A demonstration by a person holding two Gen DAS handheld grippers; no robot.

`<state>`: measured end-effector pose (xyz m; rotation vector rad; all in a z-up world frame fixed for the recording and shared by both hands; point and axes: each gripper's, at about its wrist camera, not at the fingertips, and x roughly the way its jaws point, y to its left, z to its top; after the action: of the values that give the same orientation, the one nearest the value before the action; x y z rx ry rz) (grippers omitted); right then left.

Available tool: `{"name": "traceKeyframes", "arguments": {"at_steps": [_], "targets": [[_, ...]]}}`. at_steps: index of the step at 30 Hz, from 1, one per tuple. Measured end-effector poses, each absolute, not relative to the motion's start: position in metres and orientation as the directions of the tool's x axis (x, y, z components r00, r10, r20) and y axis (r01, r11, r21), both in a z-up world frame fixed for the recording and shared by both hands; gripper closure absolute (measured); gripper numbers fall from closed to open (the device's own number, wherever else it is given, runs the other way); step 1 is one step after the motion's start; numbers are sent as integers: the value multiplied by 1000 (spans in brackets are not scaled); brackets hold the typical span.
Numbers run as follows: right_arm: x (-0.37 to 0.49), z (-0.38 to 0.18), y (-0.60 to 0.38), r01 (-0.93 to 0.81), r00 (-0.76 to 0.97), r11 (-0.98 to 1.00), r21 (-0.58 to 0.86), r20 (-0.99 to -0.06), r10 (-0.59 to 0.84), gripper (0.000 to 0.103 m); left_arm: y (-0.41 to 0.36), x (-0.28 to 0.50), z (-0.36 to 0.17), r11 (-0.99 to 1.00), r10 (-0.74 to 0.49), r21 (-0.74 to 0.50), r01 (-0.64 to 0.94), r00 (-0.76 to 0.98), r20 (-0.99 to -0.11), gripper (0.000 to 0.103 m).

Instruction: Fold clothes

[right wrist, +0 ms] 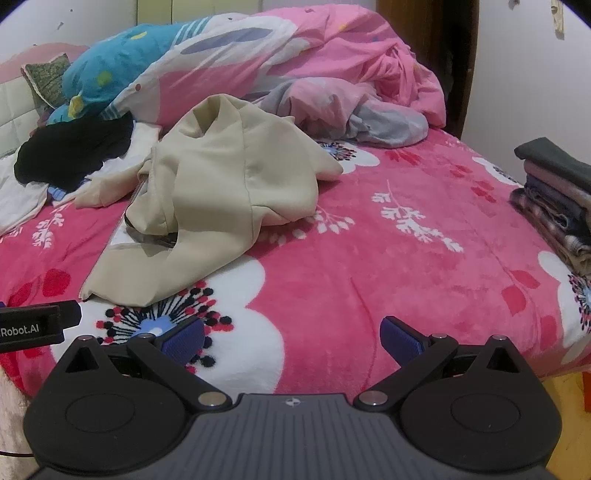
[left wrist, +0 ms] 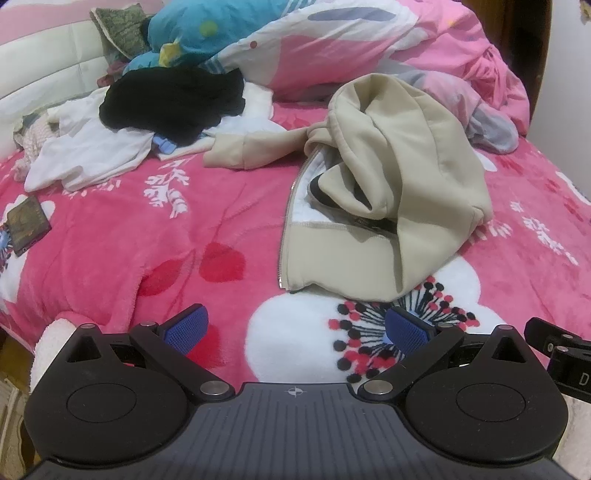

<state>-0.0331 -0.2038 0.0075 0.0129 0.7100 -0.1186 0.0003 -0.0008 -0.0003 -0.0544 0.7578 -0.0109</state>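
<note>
- Left wrist view: the left hand-held gripper point(left wrist: 295, 326) hangs over the near edge of the bed point(left wrist: 207, 236), its blue pads point(left wrist: 186, 325) spread wide with nothing between them.
- A beige zip hoodie point(left wrist: 388, 184) lies crumpled near the middle of the bed, beyond the fingers and a little toward the right edge. Its zipper point(left wrist: 288, 221) runs down the left side, and one sleeve stretches left toward the clothes pile.
- Toward the far left corner sits a heap of unfolded clothes: a black garment point(left wrist: 173, 99) on top of white garments point(left wrist: 85, 151).
- A small dark booklet point(left wrist: 26, 225) lies by the left edge of the bed.
- A bunched pink duvet point(left wrist: 369, 40) and a teal pillow point(left wrist: 207, 26) fill the far edge.
- The tip of the right hand-held gripper point(left wrist: 561, 350) shows at the right border; from here I cannot tell how far it is open.
- Right wrist view: the right hand-held gripper point(right wrist: 293, 338) also hangs over the near edge, fingers wide apart and empty, above the flower-patterned pink blanket point(right wrist: 369, 258).
- The beige hoodie point(right wrist: 221, 199) lies left of centre, apart from both grippers.
- A stack of folded clothes point(right wrist: 557, 199) rests at the right edge of the bed.
- The black garment point(right wrist: 74, 155) sits by the far left corner, just beside the hoodie's sleeve.
</note>
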Motion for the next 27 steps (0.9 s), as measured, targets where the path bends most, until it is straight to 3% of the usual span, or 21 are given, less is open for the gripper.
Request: {"name": "traceKeyframes", "arguments": {"at_steps": [27], "targets": [[-39, 16, -220, 194, 757, 981, -31, -630, -170, 0, -27, -4, 3, 989, -139, -55, 137, 740, -658, 0]]}}
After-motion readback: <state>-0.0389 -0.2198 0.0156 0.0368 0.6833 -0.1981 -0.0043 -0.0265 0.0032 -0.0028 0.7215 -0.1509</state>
